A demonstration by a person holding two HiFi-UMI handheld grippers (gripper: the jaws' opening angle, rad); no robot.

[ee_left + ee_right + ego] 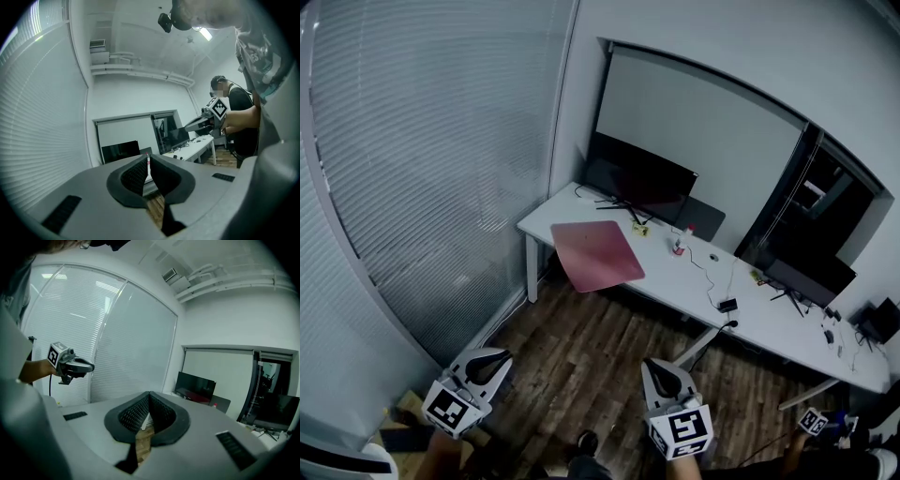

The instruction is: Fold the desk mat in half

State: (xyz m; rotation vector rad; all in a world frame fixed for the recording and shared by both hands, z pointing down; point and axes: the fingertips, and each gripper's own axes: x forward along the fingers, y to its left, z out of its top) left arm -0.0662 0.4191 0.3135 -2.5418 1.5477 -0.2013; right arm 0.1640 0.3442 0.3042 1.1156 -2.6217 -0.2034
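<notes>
A pink desk mat [595, 254] lies flat on the left end of a long white desk [769, 323], its front corner hanging over the desk's edge. My left gripper [499, 356] and right gripper [653, 366] are held low over the wooden floor, well short of the desk. Both are shut with nothing between their jaws. The left gripper [146, 159] points level toward the desk. The right gripper [149, 394] points the same way, slightly downward.
A dark monitor [639, 178] stands behind the mat, a second monitor [809, 277] further right. A small red-capped bottle [679, 246], cables and small devices [727, 305] lie on the desk. Window blinds [422, 141] line the left wall. Wooden floor [581, 366] lies between me and the desk.
</notes>
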